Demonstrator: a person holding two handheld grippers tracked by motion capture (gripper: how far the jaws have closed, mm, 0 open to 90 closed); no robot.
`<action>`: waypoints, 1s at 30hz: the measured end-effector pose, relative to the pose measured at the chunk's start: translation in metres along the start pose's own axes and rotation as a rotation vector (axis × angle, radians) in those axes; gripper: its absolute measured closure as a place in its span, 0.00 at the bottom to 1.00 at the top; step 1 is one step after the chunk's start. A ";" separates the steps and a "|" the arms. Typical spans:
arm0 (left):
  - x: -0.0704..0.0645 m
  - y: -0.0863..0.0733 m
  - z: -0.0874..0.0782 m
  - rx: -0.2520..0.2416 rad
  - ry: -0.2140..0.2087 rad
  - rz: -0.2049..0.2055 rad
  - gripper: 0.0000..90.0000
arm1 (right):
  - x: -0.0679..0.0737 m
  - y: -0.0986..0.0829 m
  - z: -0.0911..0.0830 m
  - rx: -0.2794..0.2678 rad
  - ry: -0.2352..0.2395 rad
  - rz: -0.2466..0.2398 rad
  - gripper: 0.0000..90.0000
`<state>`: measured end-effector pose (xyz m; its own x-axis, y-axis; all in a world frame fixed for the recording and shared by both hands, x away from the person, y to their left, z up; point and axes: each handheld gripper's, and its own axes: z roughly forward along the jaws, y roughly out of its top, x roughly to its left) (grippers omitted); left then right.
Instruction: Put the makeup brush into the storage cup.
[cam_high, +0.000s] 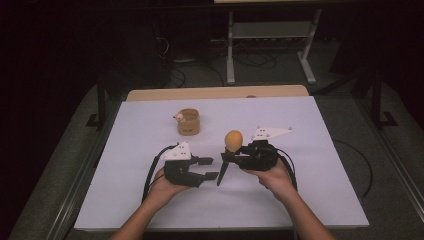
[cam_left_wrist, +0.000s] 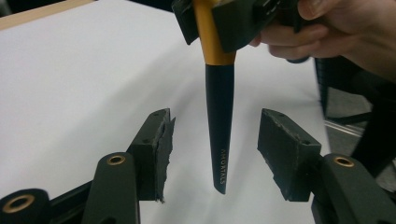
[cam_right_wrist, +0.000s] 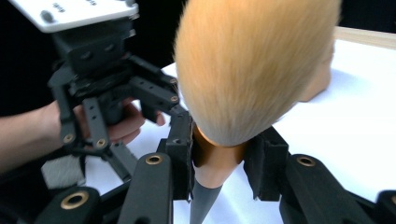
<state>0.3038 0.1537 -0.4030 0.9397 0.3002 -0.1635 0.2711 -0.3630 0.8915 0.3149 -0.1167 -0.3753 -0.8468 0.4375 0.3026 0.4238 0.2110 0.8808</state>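
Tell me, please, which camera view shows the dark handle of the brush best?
The left gripper view: the dark handle hangs full length between the left gripper's open jaws, lettering visible. The high view shows it small and slanted. The right gripper view shows a short piece below its jaws.

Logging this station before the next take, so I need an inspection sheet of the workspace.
Surface: white table top, bare near the front edge.
Job's things: makeup brush with orange bristles up, dark handle tip pointing down; small tan cup farther back.
Clutter: nothing seen.
Grippers: right gripper shut on the brush's ferrule; left gripper open, jaws either side of the handle, not touching.
Cables: black cable trails from the left gripper.
Surroundings: dark room, grey stand legs behind the table.
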 end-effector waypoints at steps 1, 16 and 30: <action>0.000 0.000 0.000 -0.004 -0.009 0.005 0.49 | 0.001 0.001 -0.001 0.003 0.017 -0.016 0.72; -0.004 0.001 0.002 -0.026 -0.110 0.055 0.56 | 0.017 0.007 0.002 0.049 0.124 -0.119 0.72; -0.007 0.001 0.007 -0.031 -0.163 0.061 0.67 | 0.025 0.007 0.010 0.076 0.148 -0.151 0.72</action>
<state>0.2983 0.1453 -0.4040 0.9763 0.1306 -0.1723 0.2078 -0.3477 0.9143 0.2998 -0.0959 -0.3653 -0.9379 0.2643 0.2247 0.3072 0.3316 0.8920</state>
